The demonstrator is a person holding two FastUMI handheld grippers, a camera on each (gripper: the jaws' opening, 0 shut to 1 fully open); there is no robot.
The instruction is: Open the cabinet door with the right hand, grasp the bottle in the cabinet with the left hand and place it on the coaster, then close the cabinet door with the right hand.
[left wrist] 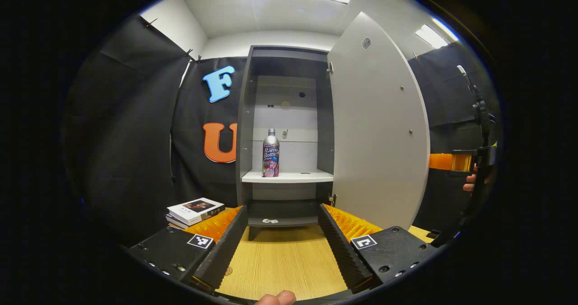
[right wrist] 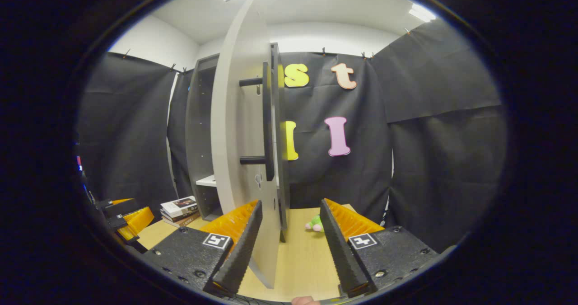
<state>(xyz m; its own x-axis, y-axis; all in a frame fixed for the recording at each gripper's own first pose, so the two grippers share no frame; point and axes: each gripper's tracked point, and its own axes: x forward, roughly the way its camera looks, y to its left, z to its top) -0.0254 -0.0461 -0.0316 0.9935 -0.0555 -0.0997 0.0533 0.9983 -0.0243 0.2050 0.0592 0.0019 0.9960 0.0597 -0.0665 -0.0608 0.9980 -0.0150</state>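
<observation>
The cabinet door (left wrist: 379, 124) stands wide open, and the bottle (left wrist: 271, 153) stands upright on the white shelf (left wrist: 298, 176) inside the cabinet (left wrist: 246, 124), toward the left part of the shelf and apart from the walls. The left gripper (left wrist: 283, 239) is above the tabletop (left wrist: 284, 260), well apart from the bottle and pointing at the cabinet, with its fingers spread wide and nothing between them. In the right gripper view, the right gripper (right wrist: 289, 241) has its fingers apart too, and the edge of the open door passes between them; I cannot tell if a finger touches the panel. The long door handle (right wrist: 268, 124) is higher up, on the outer face.

The bottle looks like metal with a printed wrap, so I judge it stiff and not fragile, but smooth and maybe slippery. It is tall and narrow, so it probably tips easily when pushed near the top. If it is full, it has some weight. The best place to take hold seems the straight body, around the middle of the label or a little lower, not the narrow shoulder or cap, where the fingers could slide off. The ribbed inner faces of the fingers should help the hold. The space around the bottle seems enough for both fingers. A stack of books (left wrist: 195, 211) lies on the tabletop left of the cabinet. I do not find the coaster.
</observation>
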